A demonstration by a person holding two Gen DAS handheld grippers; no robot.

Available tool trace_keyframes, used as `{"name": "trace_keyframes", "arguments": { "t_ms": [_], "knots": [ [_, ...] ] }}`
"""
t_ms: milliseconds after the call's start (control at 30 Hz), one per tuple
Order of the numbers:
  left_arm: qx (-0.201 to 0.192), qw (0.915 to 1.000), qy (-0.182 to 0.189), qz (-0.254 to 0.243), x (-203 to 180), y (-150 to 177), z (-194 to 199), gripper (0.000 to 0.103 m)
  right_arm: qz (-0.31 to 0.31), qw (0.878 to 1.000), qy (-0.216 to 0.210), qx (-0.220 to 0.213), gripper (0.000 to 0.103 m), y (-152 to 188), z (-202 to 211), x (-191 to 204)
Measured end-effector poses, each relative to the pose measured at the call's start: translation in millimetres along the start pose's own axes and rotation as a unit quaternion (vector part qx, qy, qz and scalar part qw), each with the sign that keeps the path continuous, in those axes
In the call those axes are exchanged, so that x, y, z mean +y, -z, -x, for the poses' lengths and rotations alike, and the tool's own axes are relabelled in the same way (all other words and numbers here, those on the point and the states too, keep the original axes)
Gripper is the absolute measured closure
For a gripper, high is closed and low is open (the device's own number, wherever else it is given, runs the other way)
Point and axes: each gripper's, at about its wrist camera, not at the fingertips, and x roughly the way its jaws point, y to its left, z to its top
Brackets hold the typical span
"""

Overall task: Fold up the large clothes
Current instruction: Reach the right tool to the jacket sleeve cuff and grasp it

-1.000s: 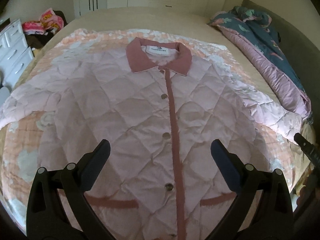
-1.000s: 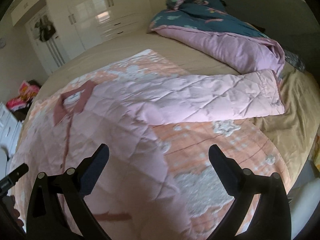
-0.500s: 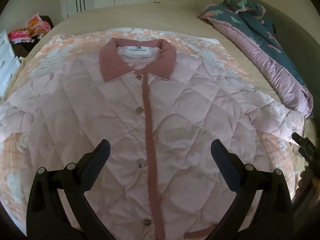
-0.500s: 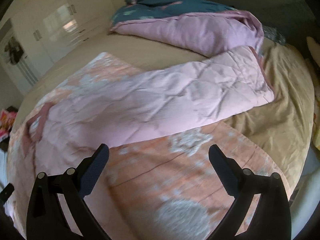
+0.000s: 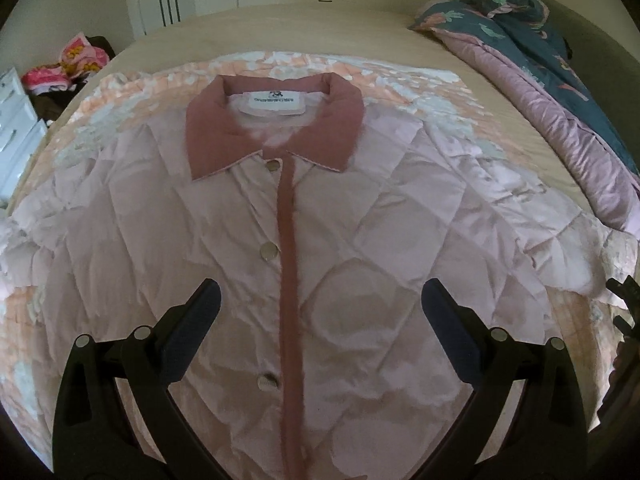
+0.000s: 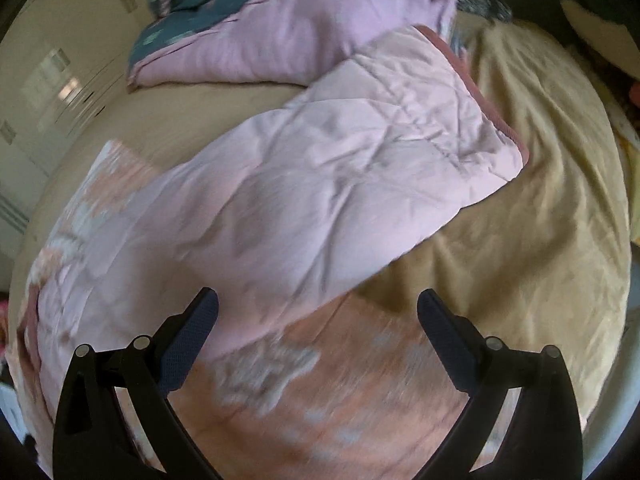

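A pale pink quilted jacket [image 5: 360, 248] lies flat and buttoned on the bed, face up, with a dusty-rose collar [image 5: 276, 120] at the far end and a rose placket down the middle. My left gripper [image 5: 320, 312] is open and empty, hovering over the jacket's chest. In the right wrist view the jacket's sleeve [image 6: 340, 176] stretches out to the upper right, its rose cuff [image 6: 492, 100] on the beige sheet. My right gripper [image 6: 316, 320] is open and empty above the sleeve's lower edge.
An orange and white floral blanket [image 6: 320, 392] lies under the jacket on the beige sheet [image 6: 540, 208]. A bunched lilac and teal duvet [image 5: 560, 92] runs along the bed's right side. White drawers [image 5: 16, 128] and pink clothes [image 5: 68, 64] stand left, wardrobes behind.
My left gripper has moved forward up the jacket, from the hem and pockets towards the collar. My right gripper has swung right along the sleeve towards the cuff. Both stayed open.
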Motion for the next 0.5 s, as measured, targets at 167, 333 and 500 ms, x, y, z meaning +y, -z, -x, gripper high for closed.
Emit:
{"name": "trace_keyframes", "arguments": {
  "t_ms": [167,333,500],
  "knots": [
    [0.003,0.9999,-0.012,0.002,6.3,-5.8,-9.5,0.009,-0.043,0.999,-0.009,0.008,0.004,-18.0,-19.4,-17.7],
    [-0.001,0.9997,-0.024,0.006,15.5,-12.1,-16.3,0.009,-0.078,0.997,-0.017,-0.005,0.004,-35.1,-30.8,-29.4],
    [-0.007,0.9994,-0.031,0.011,28.5,-18.4,-21.4,0.009,-0.102,0.994,-0.032,-0.015,0.004,-43.6,-40.7,-41.0]
  ]
}}
